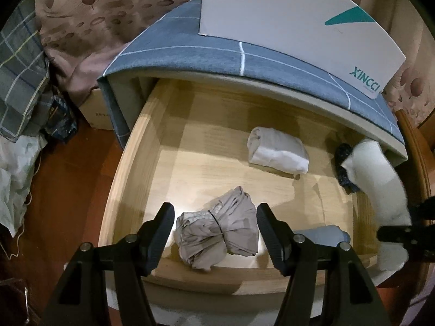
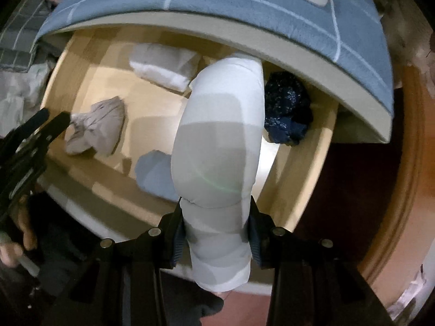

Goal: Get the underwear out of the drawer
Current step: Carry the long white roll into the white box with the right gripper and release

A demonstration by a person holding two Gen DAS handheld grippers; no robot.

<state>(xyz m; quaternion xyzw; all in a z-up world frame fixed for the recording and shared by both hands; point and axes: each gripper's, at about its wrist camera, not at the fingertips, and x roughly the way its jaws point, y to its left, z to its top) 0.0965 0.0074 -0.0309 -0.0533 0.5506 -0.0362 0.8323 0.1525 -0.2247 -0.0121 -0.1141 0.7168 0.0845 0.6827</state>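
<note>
White rolled underwear (image 2: 217, 146) is clamped near its upper end in my right gripper (image 2: 216, 237); fingers (image 2: 178, 240) press both flanks, fabric visibly pinched. Roll hangs with its long axis along the fingers, pointing down toward the drawer (image 1: 130, 163), free end over the far right corner beside a dark blue bundle (image 2: 288, 108). From the left wrist view the roll (image 1: 378, 179) appears clear of the drawer floor, at the right side wall.

My left gripper (image 1: 214, 233) hovers above the near edge of the drawer, fingers (image 1: 160, 233) apart, nothing pressed. A beige bundle tied with a dark band (image 1: 217, 233) lies directly between and below them, long axis running roughly left to right across the gap.

Also in drawer: folded white-grey piece (image 1: 277, 149) at far centre, pale blue piece (image 2: 155, 174) near right.

Judgement: right side needs to go straight up to clear the right wall. Left is nearer the beige bundle, a plain descent would straddle it.
</note>
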